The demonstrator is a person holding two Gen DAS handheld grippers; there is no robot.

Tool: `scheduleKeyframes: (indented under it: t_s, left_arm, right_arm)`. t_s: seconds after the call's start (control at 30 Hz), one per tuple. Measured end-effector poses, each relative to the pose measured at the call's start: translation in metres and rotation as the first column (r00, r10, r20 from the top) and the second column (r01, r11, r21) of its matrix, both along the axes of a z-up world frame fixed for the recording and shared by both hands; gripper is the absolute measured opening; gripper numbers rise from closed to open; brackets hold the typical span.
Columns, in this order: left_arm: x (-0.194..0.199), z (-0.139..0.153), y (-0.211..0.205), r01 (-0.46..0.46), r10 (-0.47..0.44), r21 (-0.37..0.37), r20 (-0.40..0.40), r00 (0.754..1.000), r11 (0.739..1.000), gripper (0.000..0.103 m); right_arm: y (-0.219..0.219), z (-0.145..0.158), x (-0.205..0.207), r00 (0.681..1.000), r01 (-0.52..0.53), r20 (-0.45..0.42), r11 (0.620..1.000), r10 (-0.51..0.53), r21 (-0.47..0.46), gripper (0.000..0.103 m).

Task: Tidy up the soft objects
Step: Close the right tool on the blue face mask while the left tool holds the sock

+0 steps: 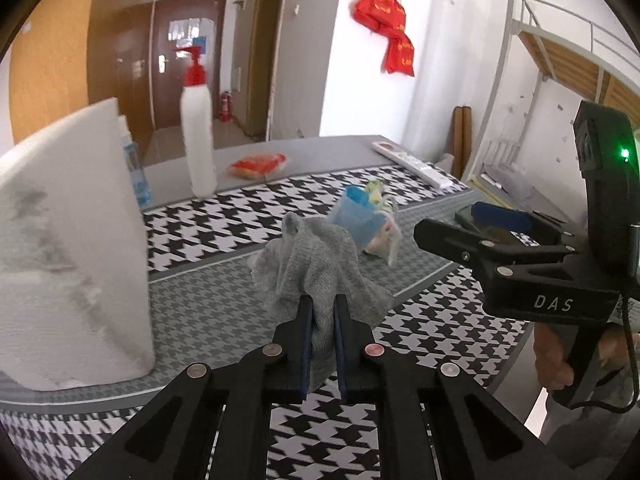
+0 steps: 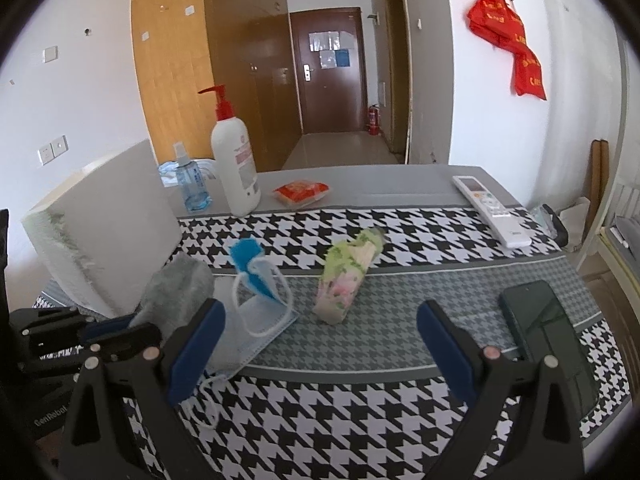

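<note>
My left gripper (image 1: 323, 304) is shut on a grey knitted cloth (image 1: 316, 264), held above the houndstooth table cover; the cloth also shows in the right wrist view (image 2: 176, 288) at the left. My right gripper (image 2: 320, 320) is open and empty above the table, and shows in the left wrist view (image 1: 480, 240) at the right. A blue face mask (image 2: 260, 312) lies just beyond its left finger. A rolled floral cloth (image 2: 344, 280) lies in the middle of the table. A white foam block (image 2: 108, 232) stands at the left.
A white pump bottle (image 2: 234, 160), a blue spray bottle (image 2: 192, 184), an orange packet (image 2: 302, 192) and a white remote (image 2: 492, 208) sit at the back. A dark phone (image 2: 548, 328) lies at the right near the table edge.
</note>
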State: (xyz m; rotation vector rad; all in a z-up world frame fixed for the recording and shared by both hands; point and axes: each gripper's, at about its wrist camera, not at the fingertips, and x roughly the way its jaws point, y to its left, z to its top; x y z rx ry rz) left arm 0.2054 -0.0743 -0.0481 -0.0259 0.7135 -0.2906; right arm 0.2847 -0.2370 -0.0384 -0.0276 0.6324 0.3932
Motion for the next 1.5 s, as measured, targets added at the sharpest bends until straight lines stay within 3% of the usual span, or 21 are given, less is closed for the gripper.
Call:
scheduleKeyframes:
  t_s: [0.87, 1.5]
  left_arm:
    - [-0.022, 0.005, 0.049, -0.139, 0.139, 0.007, 0.032, 0.99, 0.99, 0.011]
    - [-0.026, 0.006, 0.05, -0.131, 0.131, 0.004, 0.038, 0.991, 0.991, 0.011]
  right_arm:
    - [0.052, -0.001, 0.011, 0.994, -0.107, -0.002, 0.994, 0.107, -0.039, 0.098]
    - [0.062, -0.018, 0.029, 0.989, -0.126, -0.085, 0.991, 0.122, -0.053, 0.06]
